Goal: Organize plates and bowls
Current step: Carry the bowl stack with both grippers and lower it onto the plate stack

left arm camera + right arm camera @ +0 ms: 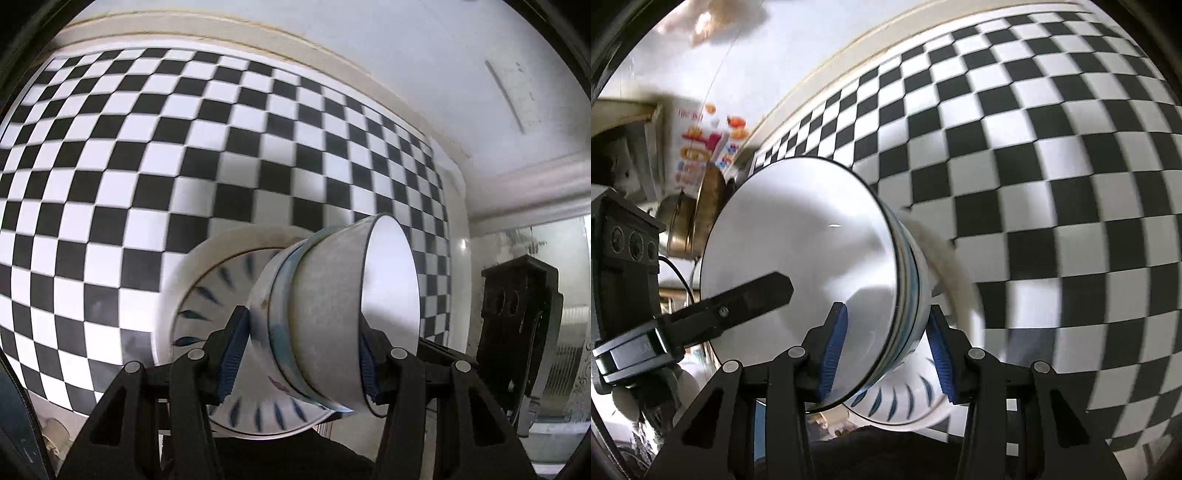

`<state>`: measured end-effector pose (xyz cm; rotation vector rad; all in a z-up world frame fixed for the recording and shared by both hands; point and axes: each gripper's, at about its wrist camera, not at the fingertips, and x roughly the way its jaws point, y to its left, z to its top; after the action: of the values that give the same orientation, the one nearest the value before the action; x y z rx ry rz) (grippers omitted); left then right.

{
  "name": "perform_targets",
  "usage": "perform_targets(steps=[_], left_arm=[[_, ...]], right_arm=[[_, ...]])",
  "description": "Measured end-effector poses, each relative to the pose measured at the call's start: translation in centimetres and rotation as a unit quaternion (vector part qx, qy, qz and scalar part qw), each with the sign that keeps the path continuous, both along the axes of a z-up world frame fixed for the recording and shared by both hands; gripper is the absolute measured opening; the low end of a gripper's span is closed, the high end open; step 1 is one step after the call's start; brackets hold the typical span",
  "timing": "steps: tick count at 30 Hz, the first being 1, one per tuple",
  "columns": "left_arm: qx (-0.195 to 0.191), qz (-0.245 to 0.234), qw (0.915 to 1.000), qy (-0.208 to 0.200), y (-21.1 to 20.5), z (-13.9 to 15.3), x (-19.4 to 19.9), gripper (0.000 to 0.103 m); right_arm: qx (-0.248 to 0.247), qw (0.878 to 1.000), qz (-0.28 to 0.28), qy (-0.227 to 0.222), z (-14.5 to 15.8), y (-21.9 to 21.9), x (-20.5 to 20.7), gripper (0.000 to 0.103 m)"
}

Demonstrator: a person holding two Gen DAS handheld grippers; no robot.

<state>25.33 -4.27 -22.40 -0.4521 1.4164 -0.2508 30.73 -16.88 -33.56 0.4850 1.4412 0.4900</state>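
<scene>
Black and white checkered cloth (pixel 184 147) covers the desk and fills most of the left wrist view, with a pale wall (pixel 406 55) behind it. Low in this view the left gripper (pixel 303 358) has its jaws clamped on a tilted stack: a grey ceramic bowl with a white inside (pixel 332 295) nested in a second bowl with a blue band (pixel 277 314), both lying against a white plate with dark blue leaf strokes (pixel 214 291). 1 blue pad presses the plate side, the other sits inside the rim of the grey bowl. At the right edge the black body of the right gripper (pixel 517 325) shows.

From the right wrist view, the same cloth (pixel 1034 147) fills the right side. The right gripper (pixel 886 343) is clamped on the stack too, 1 pad inside the grey bowl (pixel 798 251), the other on the plate (pixel 912 402) side. A black finger of the left gripper (pixel 746 299) reaches into the bowl. A brass-coloured pot (pixel 679 229) stands blurred at the left.
</scene>
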Motion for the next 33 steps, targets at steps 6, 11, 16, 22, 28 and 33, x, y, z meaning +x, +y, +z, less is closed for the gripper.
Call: perform_targets(steps=[6,11,16,22,28,33], left_arm=[[0.005,0.007,0.9999,0.006,1.3,-1.4,-1.3,0.049],[0.009,0.001,0.9997,0.022,1.4,-2.4,-2.4,0.049],[0.01,-0.003,0.9996,0.025,1.2,-2.6,-3.2,0.049],[0.015,-0.011,0.9994,0.029,1.0,-2.6,-3.7,0.049],[0.024,-0.019,0.9991,0.027,0.8,-2.6,-3.7,0.049],[0.038,-0.026,0.9987,0.022,0.7,-2.3,-4.0,0.048]], right_arm=[[-0.015,1.0,0.018,-0.009,-0.9,0.9,-1.9,0.043],[-0.032,0.999,0.024,-0.021,0.0,-0.1,-2.8,0.043],[-0.037,0.999,0.026,-0.027,0.9,-1.4,-3.3,0.042],[-0.046,0.998,0.023,-0.027,1.2,-2.2,-3.9,0.042],[-0.054,0.998,0.024,-0.028,1.5,-2.4,-4.3,0.041],[-0.059,0.998,0.02,-0.029,1.7,-2.8,-4.8,0.04]])
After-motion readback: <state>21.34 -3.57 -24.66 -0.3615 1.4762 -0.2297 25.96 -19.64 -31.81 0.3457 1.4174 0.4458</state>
